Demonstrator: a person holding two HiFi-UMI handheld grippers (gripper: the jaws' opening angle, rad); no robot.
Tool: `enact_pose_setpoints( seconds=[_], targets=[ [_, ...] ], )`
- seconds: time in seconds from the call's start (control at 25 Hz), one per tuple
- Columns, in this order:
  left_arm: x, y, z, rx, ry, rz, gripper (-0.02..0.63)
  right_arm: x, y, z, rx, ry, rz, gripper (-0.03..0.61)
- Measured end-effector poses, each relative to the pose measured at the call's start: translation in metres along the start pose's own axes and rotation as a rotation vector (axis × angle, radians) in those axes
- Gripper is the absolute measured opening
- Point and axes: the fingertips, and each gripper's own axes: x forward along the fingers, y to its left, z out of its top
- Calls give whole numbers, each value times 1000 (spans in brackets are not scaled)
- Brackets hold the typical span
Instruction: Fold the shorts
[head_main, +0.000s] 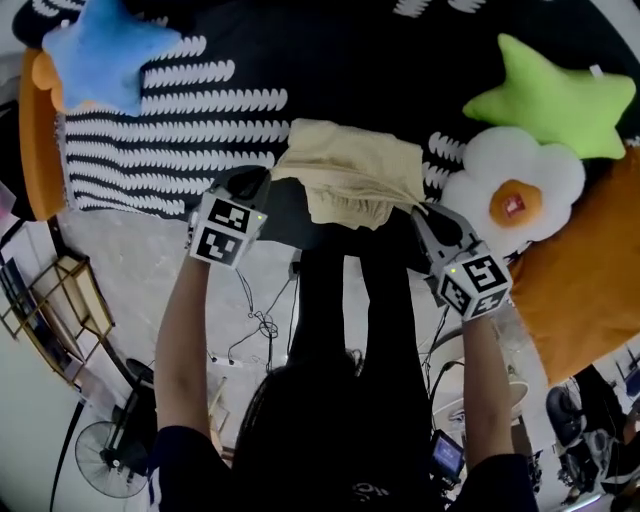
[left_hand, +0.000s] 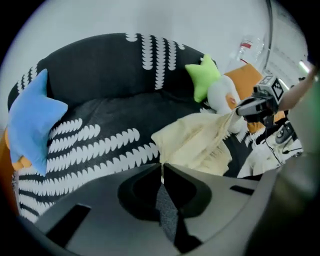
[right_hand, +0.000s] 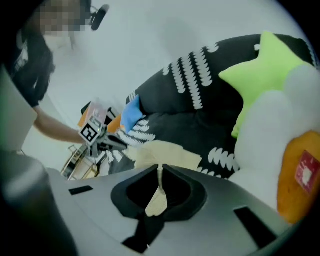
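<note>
Left gripper (head_main: 266, 180) (left_hand: 161, 168): my fingers here are pressed together on the left corner of the shorts; only a thin pale sliver of cloth shows between the tips.
Right gripper (head_main: 419, 209) (right_hand: 159, 171): my fingers here are clamped too, and a strip of the pale cloth runs down between them, plain in the right gripper view.
Shorts (head_main: 350, 170) (left_hand: 195, 142) (right_hand: 161, 152): pale yellow, at the front edge of the couch seat, about midway along it. They are stretched between my two grippers, and the cloth bunches into folds toward the right one.
Couch (head_main: 300, 70) (left_hand: 110, 75): black with rows of white scallop marks, with a rounded back.
Blue star cushion (head_main: 105, 50) (left_hand: 27, 125): at the far left corner of the seat, well apart from the shorts.
Green star cushion (head_main: 555, 100) (right_hand: 260, 75): at the far right of the seat, touching the flower cushion.
Flower cushion (head_main: 515, 180) (right_hand: 280, 125): white with an orange middle and a red tag, at the right edge of the seat, near my right gripper.
Orange cushions: one at the left end (head_main: 40, 130), partly under the blue star; one at the right end (head_main: 575, 290), beside the flower.
My legs (head_main: 350, 300): in black, against the front edge below the shorts.
</note>
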Motion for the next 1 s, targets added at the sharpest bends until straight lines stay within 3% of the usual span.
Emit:
enact_pose_setpoints(
  seconds=[0.2, 0.36, 0.44, 0.52, 0.64, 0.8, 0.88, 1.0],
  targets=[
    [5, 15, 42, 38, -59, 12, 18, -2, -29, 76, 126, -195, -7, 32],
    [21, -2, 38, 261, 4, 11, 23, 6, -45, 104, 168, -221, -11, 32],
    [31, -16, 29, 334, 31, -9, 64, 13, -48, 116, 177, -224, -2, 32],
    [37, -29, 21, 343, 42, -44, 140, 20, -49, 128, 191, -220, 9, 32],
    [36, -39, 19, 321, 0, -38, 308, 31, -52, 142, 219, -199, 13, 32],
    [18, -44, 22, 253, -80, 61, 330, 43, -55, 154, 271, -170, -10, 32],
    [12, -53, 23, 220, -102, 71, 330, 48, -55, 159, 282, -155, -20, 32],
    [22, -77, 31, 304, -93, 57, 324, 53, -53, 166, 297, -137, -20, 32]
  ],
)
